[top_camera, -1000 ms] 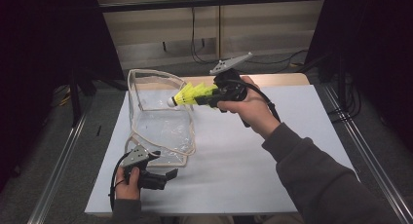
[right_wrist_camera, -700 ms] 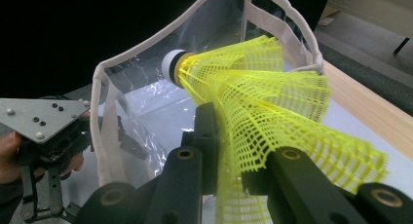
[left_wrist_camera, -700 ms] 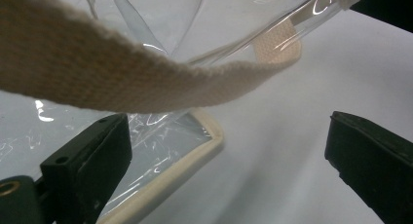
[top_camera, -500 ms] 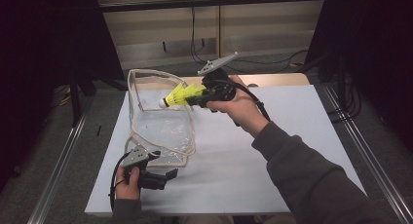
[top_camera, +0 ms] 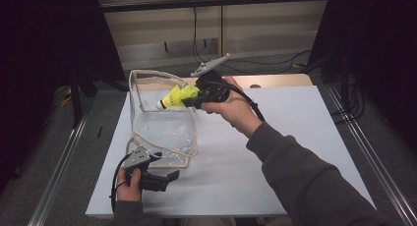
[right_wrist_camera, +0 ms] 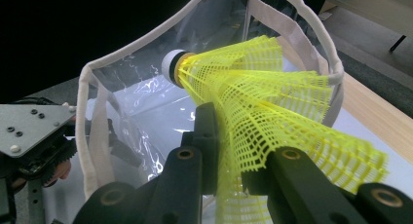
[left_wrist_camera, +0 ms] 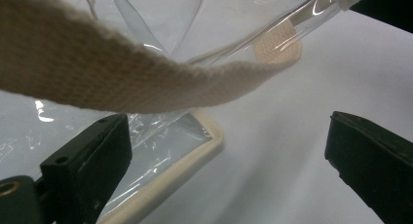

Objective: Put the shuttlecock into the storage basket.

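A clear plastic bag (top_camera: 162, 130) with cream webbing trim stands open on the white table (top_camera: 295, 137). My right gripper (top_camera: 191, 102) is shut on the skirt of a yellow mesh shuttlecock (top_camera: 177, 95), holding it over the bag's far right rim with its white cork pointing left. In the right gripper view the shuttlecock (right_wrist_camera: 243, 87) is pinched between the jaws of my right gripper (right_wrist_camera: 229, 151), cork toward the bag's mouth (right_wrist_camera: 146, 102). My left gripper (top_camera: 168, 180) rests open by the bag's near corner. In the left gripper view, my left gripper (left_wrist_camera: 229, 131) has its jaws apart under a cream strap (left_wrist_camera: 97, 73).
A wooden strip (top_camera: 275, 80) runs along the table's far edge. Metal rails (top_camera: 59, 172) flank the table on both sides. Cables (top_camera: 255, 64) lie on the floor behind. The table's right half is bare white surface.
My right gripper has carried the shuttlecock leftward, from the right of the bag to over its rim. The left gripper has stayed put.
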Demonstrator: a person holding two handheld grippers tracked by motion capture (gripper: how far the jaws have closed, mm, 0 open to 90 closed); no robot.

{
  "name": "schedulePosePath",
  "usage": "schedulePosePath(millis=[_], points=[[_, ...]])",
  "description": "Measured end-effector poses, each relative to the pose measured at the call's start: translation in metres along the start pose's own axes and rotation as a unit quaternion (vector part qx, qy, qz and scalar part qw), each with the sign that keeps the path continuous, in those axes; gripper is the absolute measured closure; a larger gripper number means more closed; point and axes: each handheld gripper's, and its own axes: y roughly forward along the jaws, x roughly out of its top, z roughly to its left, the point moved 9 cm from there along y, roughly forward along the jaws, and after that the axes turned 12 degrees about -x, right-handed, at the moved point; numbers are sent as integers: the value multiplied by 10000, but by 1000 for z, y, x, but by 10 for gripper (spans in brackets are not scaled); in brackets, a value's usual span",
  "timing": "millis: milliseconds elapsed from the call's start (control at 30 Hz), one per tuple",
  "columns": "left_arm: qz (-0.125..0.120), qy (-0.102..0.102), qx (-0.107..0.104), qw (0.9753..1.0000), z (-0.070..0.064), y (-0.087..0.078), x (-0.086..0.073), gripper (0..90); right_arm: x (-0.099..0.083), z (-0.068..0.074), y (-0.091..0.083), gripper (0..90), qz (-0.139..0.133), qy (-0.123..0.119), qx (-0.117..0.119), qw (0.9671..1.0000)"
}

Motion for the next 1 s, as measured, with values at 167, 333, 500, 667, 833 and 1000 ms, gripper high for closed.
schedulePosePath(millis=[167, 333, 500, 667, 833, 1000], points=[[-10, -5, 2, 10000, 0, 0, 0, 31, 2, 2, 6, 798, 13, -27, -26, 10000], [-3, -11, -10, 10000, -1, 0, 0, 31, 4, 6, 11, 798, 32, -86, -38, 10000], [-11, -21, -19, 10000, -1, 0, 0, 31, 6, 9, 17, 798, 62, -113, -36, 9999], [-35, -17, -13, 10000, 0, 0, 0, 31, 7, 10, 23, 798, 74, -112, -66, 9999], [-57, -28, -12, 10000, -1, 1, 0, 31, 9, 13, 28, 798, 89, -137, -63, 9998], [-33, -2, -17, 10000, 0, 0, 0, 31, 9, 14, 33, 798, 123, -155, -84, 9998]])
